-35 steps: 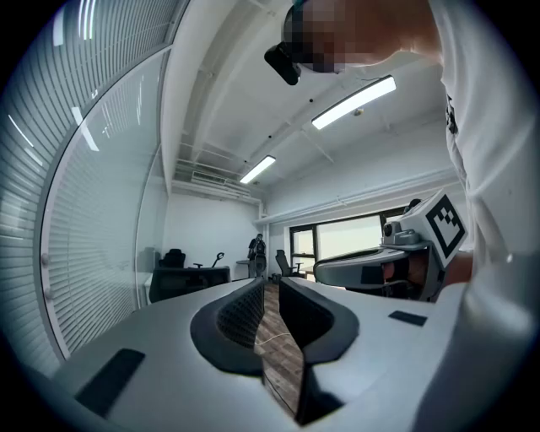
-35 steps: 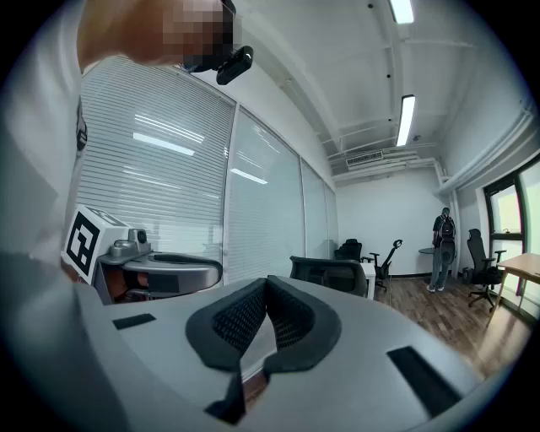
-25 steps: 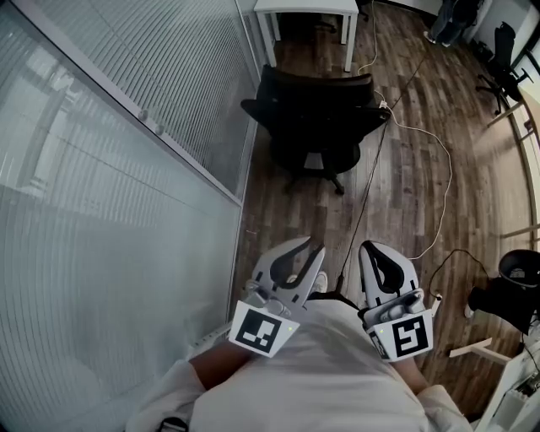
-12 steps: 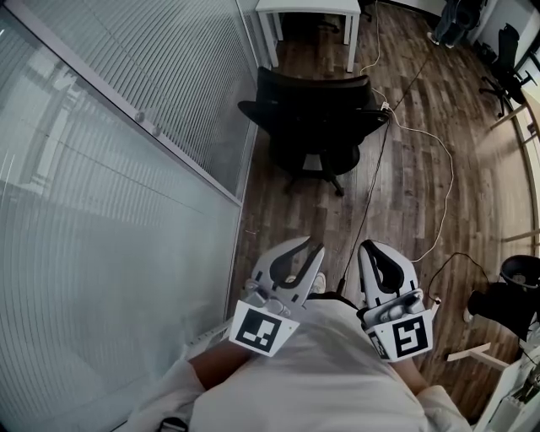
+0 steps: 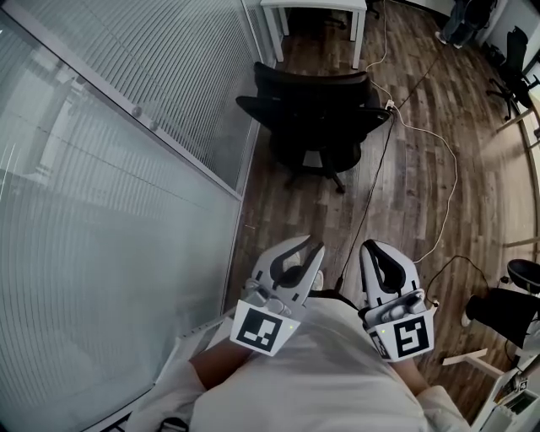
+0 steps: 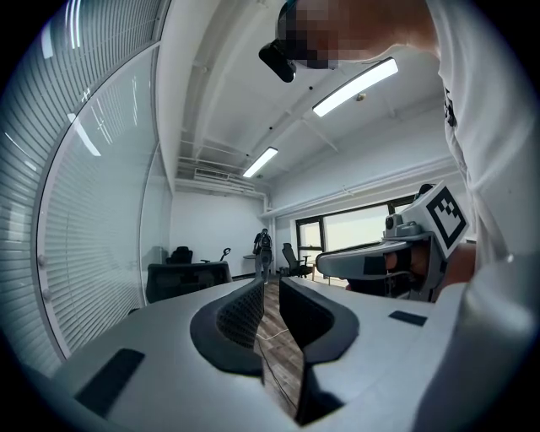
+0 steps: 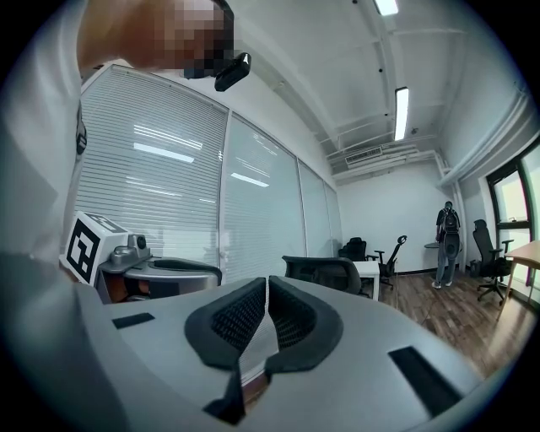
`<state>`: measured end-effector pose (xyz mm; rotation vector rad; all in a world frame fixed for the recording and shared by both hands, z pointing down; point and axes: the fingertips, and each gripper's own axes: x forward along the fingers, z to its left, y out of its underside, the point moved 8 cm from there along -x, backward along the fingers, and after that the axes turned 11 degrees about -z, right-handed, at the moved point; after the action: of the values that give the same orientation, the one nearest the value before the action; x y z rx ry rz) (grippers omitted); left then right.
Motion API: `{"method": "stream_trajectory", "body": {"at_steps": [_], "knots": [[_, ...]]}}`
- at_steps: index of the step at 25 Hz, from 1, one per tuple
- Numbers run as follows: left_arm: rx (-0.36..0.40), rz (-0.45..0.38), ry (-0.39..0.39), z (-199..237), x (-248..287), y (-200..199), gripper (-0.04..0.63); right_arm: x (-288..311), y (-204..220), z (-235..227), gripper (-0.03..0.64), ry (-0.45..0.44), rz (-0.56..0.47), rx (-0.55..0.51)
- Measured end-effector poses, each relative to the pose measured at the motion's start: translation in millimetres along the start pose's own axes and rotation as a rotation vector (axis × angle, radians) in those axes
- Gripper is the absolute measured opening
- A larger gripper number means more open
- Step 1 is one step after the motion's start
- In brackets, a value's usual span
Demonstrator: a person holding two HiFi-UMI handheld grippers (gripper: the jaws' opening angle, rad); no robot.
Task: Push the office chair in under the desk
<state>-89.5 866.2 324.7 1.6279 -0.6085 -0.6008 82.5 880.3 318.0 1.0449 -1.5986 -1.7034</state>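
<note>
standing on wood planks (image 5: 413, 186), the black curved-back office chair (image 5: 316, 110) sits near the white desk (image 5: 316, 7). left gripper (image 5: 314, 246) and right gripper (image 5: 372, 247) (ribbed black pads (image 7: 232, 321)) pinch nearly together, empty.

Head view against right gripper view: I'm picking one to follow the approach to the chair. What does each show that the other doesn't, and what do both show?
Only the head view: the chair's wheeled base and the white cable trailing over the floor beside it. Only the right gripper view: the ceiling with its light strip and the far wall. Both: the black office chair, the white desk beyond it, the glass wall with blinds, the wood floor, and the left claw and right claw, both shut and empty, well short of the chair.
</note>
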Motion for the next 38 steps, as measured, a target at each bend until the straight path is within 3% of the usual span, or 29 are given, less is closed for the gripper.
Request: {"method": "stream_trajectory", "body": {"at_steps": [17,29,38], "knots": [[0.044,0.002,-0.025,30,21,-1,0.078,36,1,-16,0.032,-0.042,0.001,-0.035],[0.051,-0.004,-0.012,85,58,10,0.078,95,8,-40,0.034,-0.032,0.017,-0.09],[0.075,0.007,0.001,140,91,18,0.08,145,11,-65,0.034,0.025,0.047,-0.135]]}}
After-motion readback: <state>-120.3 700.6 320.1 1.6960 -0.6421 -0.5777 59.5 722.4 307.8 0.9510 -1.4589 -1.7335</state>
